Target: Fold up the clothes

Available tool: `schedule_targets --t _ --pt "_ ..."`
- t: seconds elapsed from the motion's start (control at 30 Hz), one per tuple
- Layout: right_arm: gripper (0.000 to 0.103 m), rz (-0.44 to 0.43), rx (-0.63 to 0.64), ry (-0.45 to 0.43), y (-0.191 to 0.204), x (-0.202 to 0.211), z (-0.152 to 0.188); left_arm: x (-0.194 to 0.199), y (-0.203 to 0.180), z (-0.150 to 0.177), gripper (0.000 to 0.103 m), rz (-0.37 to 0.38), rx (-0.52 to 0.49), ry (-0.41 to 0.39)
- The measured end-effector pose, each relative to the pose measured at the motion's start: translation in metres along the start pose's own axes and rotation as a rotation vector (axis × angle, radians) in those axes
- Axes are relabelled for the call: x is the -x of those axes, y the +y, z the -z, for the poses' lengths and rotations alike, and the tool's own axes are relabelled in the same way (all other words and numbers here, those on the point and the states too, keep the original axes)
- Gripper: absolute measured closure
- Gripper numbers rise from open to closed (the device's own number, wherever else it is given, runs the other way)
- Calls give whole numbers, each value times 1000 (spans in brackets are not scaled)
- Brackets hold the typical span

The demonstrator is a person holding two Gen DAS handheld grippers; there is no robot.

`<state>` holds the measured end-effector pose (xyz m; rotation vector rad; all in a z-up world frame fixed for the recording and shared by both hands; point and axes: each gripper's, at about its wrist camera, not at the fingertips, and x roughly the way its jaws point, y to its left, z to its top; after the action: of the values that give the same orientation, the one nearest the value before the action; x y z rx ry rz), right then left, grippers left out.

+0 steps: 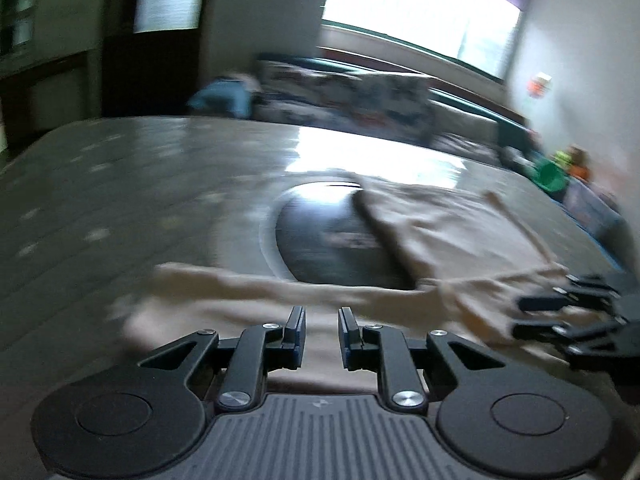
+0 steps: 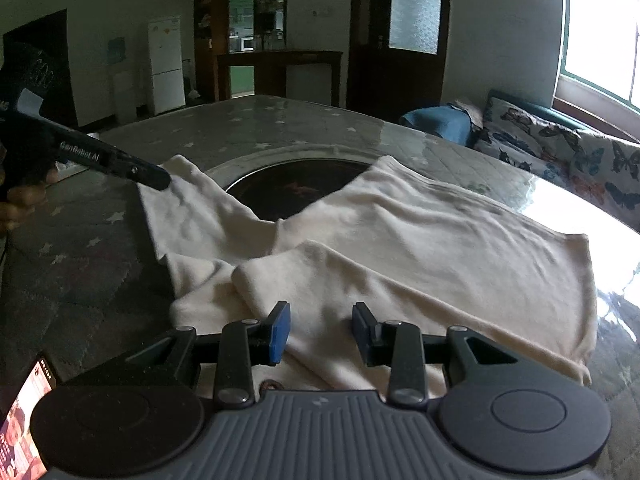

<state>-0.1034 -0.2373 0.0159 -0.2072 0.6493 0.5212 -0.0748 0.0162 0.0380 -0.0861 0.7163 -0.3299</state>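
A cream long-sleeved garment (image 2: pixel 420 240) lies spread on the glass-topped table (image 2: pixel 280 120), one sleeve folded across its near part. My right gripper (image 2: pixel 322 330) is open, just above the folded sleeve (image 2: pixel 320 276), holding nothing. My left gripper (image 1: pixel 322 330) is open over the garment's other sleeve (image 1: pixel 248 284); that view is motion-blurred. In the right wrist view the left gripper (image 2: pixel 158 178) sits at the far sleeve end (image 2: pixel 188 204). The right gripper (image 1: pixel 532 316) shows at the right of the left wrist view, over cloth.
A dark round inset (image 2: pixel 296 188) sits in the table's middle, partly under the garment. A sofa with butterfly cushions (image 2: pixel 560 148) stands behind the table under a bright window. A phone (image 2: pixel 24 420) lies at the near left edge. A fridge (image 2: pixel 164 68) stands far back.
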Motion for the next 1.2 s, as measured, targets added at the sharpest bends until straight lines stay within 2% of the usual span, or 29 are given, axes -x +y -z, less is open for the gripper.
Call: schedule_targets --t 0.13,0.23,0.5,0.63,0.73,0.83,0.87,0.97,1.07,1.2 --pt "69 -12 9 -3 6 -5 -5 7 27 4 84 -112 89 -16" --pt "69 -26 29 0 13 -10 -7 13 43 10 81 -165 158 -23" --pt "69 -25 31 2 15 -10 -8 17 61 20 75 -192 239 -12" --pt "69 -24 28 -4 16 -7 -9 13 65 17 68 -194 292 -16" --pt "69 -24 21 -9 15 -5 -9 9 66 16 68 -204 315 -18" --pt "69 -25 17 -14 14 -2 -8 7 68 15 72 -209 335 -24" --pt "69 -24 15 -16 13 -1 -8 7 69 15 88 -211 343 -27" --pt "69 -23 2 -23 11 2 -7 9 71 14 99 -196 360 -52" --pt "69 -18 -8 -29 8 6 -7 21 66 10 101 -162 353 -107" --pt "69 -9 -33 -34 1 13 -7 38 47 -3 101 -80 310 -176"
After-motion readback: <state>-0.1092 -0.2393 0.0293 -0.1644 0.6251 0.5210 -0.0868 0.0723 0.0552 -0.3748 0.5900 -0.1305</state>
